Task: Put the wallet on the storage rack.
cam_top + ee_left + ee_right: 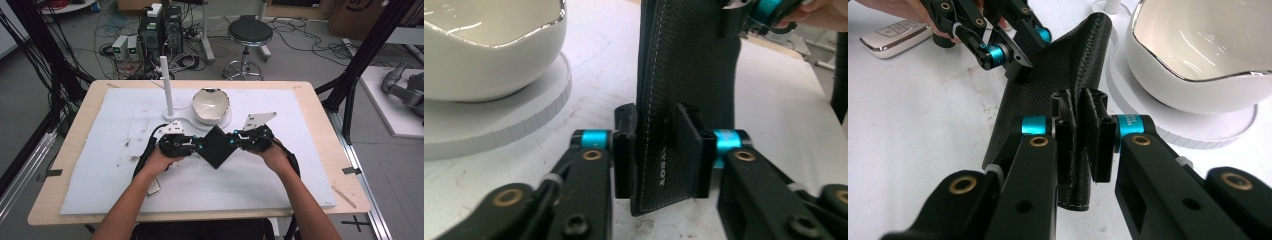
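The left gripper (196, 144) and right gripper (235, 139) each pinch opposite corners of the black leather pouch (216, 146), held just above the white mat (280, 170) before the bowl (211, 105). Lifting appears done; the goal remains unclear.

I see the left gripper (192, 145) and the right gripper (239, 140) closed on opposite corners of a black square case (216, 146), held as a diamond over the white mat (100, 165). Just beyond it sits a white bowl (211, 105) on a round base, with a white upright post (166, 86) to its left. A key fob (154, 188) lies near my left forearm.
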Demonstrator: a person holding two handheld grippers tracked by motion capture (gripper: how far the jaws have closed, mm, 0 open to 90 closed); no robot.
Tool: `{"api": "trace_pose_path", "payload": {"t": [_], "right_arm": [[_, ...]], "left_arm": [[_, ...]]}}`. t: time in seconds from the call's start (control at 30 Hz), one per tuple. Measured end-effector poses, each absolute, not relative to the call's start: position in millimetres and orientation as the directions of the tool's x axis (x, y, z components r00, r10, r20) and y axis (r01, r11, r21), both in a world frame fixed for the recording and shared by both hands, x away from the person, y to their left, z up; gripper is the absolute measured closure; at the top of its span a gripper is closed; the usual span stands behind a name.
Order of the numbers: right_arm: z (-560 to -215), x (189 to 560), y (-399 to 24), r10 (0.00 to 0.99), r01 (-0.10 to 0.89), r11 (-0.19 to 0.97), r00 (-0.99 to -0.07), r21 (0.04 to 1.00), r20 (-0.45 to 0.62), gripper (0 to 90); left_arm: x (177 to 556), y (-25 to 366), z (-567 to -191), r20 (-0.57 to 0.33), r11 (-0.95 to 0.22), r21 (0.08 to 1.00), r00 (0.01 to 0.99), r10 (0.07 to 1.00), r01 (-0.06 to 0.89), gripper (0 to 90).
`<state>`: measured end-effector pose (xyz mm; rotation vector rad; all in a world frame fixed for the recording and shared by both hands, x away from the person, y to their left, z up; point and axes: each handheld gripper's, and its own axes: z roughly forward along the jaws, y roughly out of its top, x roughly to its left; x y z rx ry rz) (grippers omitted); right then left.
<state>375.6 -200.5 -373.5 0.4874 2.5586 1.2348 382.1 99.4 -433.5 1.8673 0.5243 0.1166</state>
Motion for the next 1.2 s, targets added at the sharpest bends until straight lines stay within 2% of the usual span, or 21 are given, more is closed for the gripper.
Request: {"api": "trace_pose_path", "payload": {"t": [0.1,0.2,0.27,0.3,0.37,0.47,0.57,0.67,0.7,0.73,0.9,1.03,1.2], "right_arm": [[-372.8,376.5,-204.5,0.415,0.201,0.566,-0.908,0.8,-0.065,83.3],[-373.2,381.1,-209.6,0.422,0.226,0.56,-0.906,0.797,-0.039,78.1],[-375.5,385.6,-210.3,0.405,0.238,0.568,-0.914,0.788,-0.017,63.2],[-375.5,385.6,-210.3,0.405,0.238,0.568,-0.914,0.788,-0.017,63.2],[-378.1,388.8,-209.9,0.411,0.245,0.57,-0.912,0.785,-0.014,45.6],[-382.1,395.7,-212.4,0.402,0.251,0.557,-0.916,0.792,0.008,38.5],[-385.8,400.0,-211.6,0.365,0.268,0.554,-0.929,0.788,0.06,39.7],[-387.5,401.4,-206.1,0.294,0.235,0.586,-0.953,0.776,0.067,49.1],[-388.1,401.8,-200.9,0.251,0.214,0.599,-0.965,0.771,0.073,55.2],[-388.1,401.8,-200.9,0.251,0.214,0.599,-0.965,0.771,0.073,55.2],[-386.5,401.3,-201.1,0.221,0.203,0.6,-0.972,0.774,0.084,72.2],[-383.8,397.6,-204.7,0.178,0.194,0.597,-0.978,0.779,0.108,75.5],[-382.8,397.8,-204.3,0.182,0.202,0.601,-0.977,0.773,0.114,78.5]], "left_arm": [[378.9,100.3,-430.2,-0.154,-0.243,0.934,0.909,0.387,0.261,77.2],[375.9,99.3,-428.3,-0.128,-0.242,0.944,0.923,0.363,0.226,79.7],[374.6,97.9,-427.5,-0.116,-0.237,0.949,0.928,0.353,0.209,80.5],[373.9,97.7,-426.9,-0.105,-0.241,0.95,0.933,0.344,0.196,80.5],[372.2,97.0,-425.6,-0.083,-0.245,0.955,0.941,0.327,0.17,80.5],[370.9,97.1,-424.7,-0.081,-0.243,0.956,0.945,0.318,0.164,80.5],[370.9,96.7,-424.9,-0.079,-0.237,0.959,0.948,0.309,0.157,80.6],[371.3,96.7,-425.3,-0.082,-0.234,0.959,0.948,0.307,0.159,80.6],[371.5,96.6,-425.3,-0.081,-0.233,0.96,0.948,0.307,0.157,80.5],[371.5,96.5,-425.3,-0.08,-0.233,0.96,0.949,0.306,0.157,80.5],[371.5,96.8,-425.3,-0.081,-0.231,0.96,0.949,0.304,0.156,80.3],[371.0,96.9,-424.8,-0.076,-0.23,0.962,0.953,0.293,0.148,80.1],[371.5,96.6,-424.9,-0.097,-0.223,0.959,0.943,0.317,0.174,78.4]]}}
